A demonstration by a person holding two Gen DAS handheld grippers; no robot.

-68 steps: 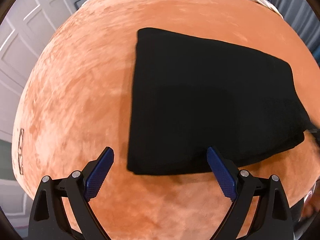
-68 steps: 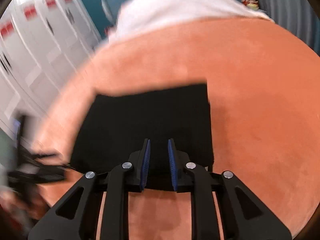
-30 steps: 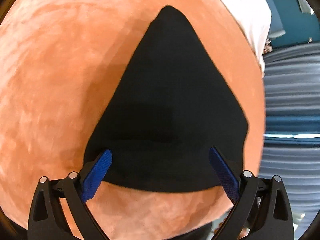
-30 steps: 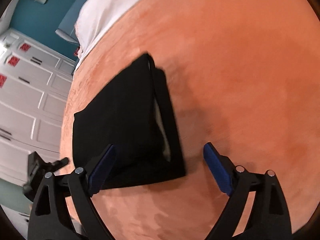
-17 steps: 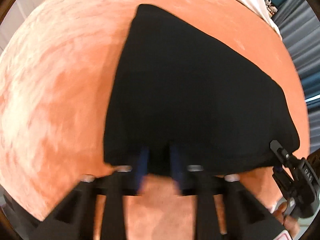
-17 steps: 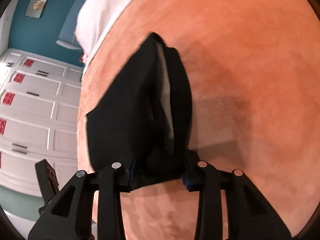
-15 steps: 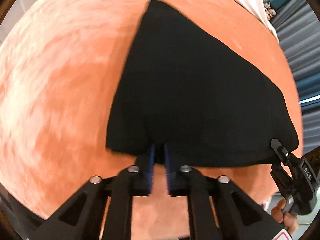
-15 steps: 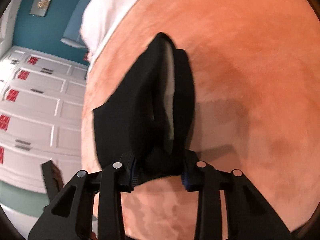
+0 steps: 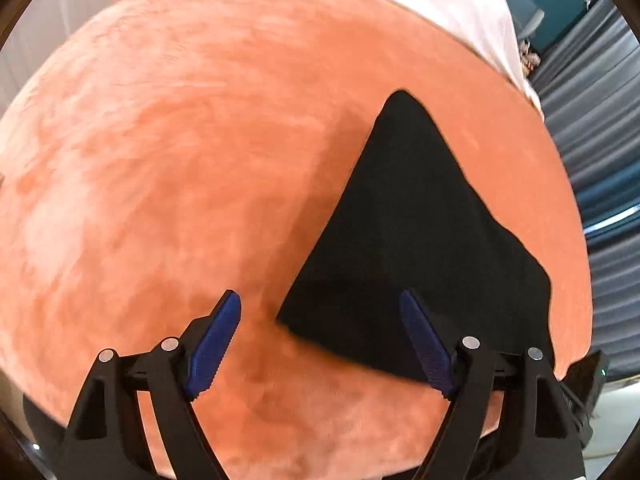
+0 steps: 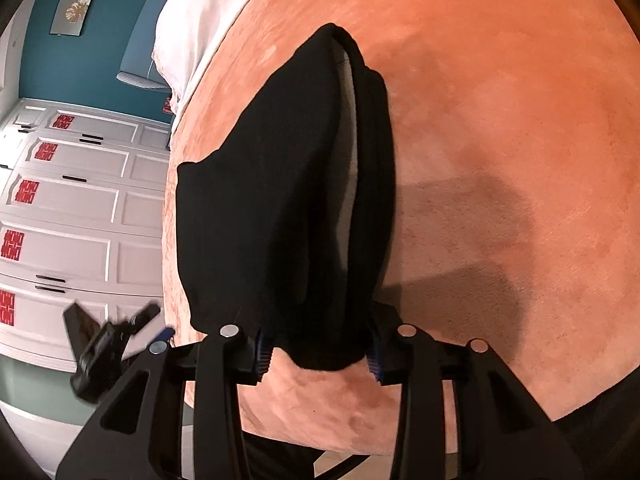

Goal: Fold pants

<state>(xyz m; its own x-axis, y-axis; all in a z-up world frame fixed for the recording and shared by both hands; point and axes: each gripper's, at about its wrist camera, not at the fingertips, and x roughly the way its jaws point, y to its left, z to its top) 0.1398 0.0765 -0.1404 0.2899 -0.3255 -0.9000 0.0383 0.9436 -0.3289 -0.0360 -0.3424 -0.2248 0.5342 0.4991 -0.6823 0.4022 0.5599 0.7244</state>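
right gripper (image 10: 318, 354): clamped on the pants (image 10: 280, 200) near edge, jaws easing apart
left gripper (image 9: 320, 344): opening, empty (pants lie right of it)

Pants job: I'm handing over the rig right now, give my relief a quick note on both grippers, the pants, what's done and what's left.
Left gripper: jaws opening, nothing between the pads, above the near corner of the pants.
Right gripper: clamped on a bunched edge of the pants, jaws easing slightly.
Pants: black, folded into a compact stack on the orange bedspread, right edge lifted.
Done: main folds.
Left: probably lay the lifted edge down, release, flatten.
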